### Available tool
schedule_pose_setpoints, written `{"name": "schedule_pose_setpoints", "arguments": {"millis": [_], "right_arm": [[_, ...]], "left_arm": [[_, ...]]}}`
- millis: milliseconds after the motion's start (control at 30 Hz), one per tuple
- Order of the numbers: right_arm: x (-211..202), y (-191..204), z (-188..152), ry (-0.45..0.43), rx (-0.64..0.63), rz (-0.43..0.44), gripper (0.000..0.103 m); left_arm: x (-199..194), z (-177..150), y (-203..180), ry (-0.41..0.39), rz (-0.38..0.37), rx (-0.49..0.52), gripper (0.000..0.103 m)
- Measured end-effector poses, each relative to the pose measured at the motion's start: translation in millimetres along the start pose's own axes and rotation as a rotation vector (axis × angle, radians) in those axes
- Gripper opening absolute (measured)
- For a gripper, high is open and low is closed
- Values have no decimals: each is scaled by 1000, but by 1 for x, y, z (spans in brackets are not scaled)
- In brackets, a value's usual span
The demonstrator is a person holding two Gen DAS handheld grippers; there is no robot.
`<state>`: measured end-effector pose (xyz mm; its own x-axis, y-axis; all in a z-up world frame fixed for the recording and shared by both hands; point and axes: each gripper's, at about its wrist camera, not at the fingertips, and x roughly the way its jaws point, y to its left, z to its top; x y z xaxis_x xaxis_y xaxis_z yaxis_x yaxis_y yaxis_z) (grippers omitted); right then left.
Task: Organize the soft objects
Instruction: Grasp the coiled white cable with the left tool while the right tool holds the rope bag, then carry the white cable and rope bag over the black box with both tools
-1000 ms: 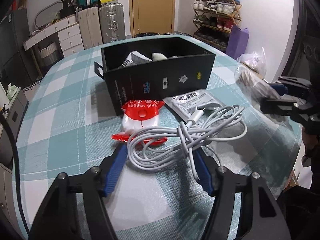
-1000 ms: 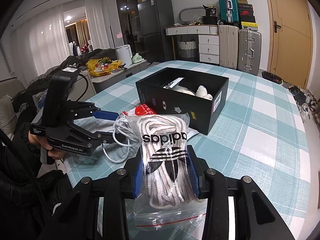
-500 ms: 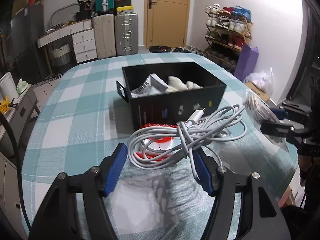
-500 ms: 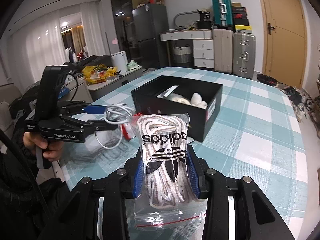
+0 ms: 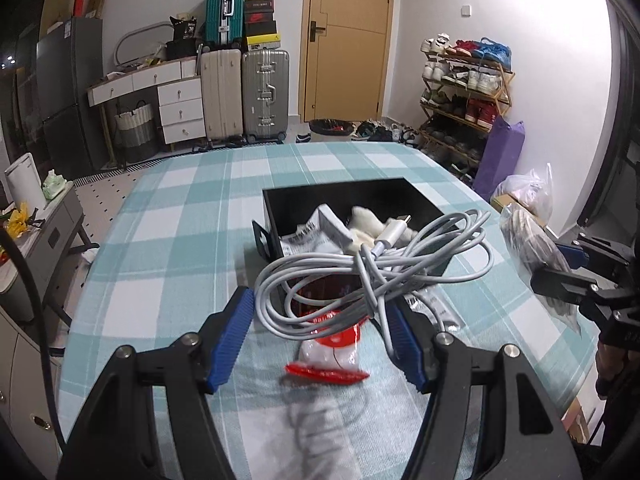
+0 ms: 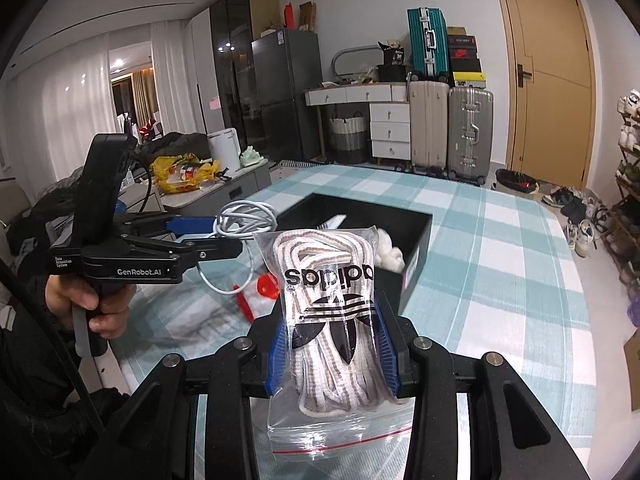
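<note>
L gripper (image 5: 320, 336) has its jaws closed part-way on a coiled white cable (image 5: 372, 268), held up off the tabletop (image 5: 176, 240), w/ the coil hanging just short of the black box (image 5: 416, 196) near edge. Under it, on the cloth btwn gripper and box: red-and-white packet (image 5: 332, 356), and a flat foil pouch (image 5: 432, 312) just beside it. Box sits mid-tabletop, already w/ white soft items inside.

R gripper (image 6: 332, 344) jaws clamp a clear zip bag of laces (image 6: 332, 320), also in the air, near the box's R side.

Step, I'd say: carry-to-box, both loads. Next: L goes fwd till coil is over the opening, then lets go; loops may snag the rim, so clear it first. R follows.
</note>
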<state>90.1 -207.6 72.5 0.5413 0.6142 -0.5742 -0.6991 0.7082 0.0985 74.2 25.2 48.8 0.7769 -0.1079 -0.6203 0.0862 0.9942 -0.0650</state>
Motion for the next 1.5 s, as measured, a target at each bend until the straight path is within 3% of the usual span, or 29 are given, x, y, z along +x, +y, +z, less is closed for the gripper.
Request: {"name": "schedule_pose_setpoints", "arguments": {"millis": [333,800,1500], "right_arm": [[16,-6,27,-21,67,-11,39],[59,-34,55,9,177,-39,38],[120,-41,70,122,75,-101,38]], "left_arm": [[3,23,8,-42,29,-28,66],[30,44,7,-32,39,-37,66],[61,60,4,9,42,4,66]]}}
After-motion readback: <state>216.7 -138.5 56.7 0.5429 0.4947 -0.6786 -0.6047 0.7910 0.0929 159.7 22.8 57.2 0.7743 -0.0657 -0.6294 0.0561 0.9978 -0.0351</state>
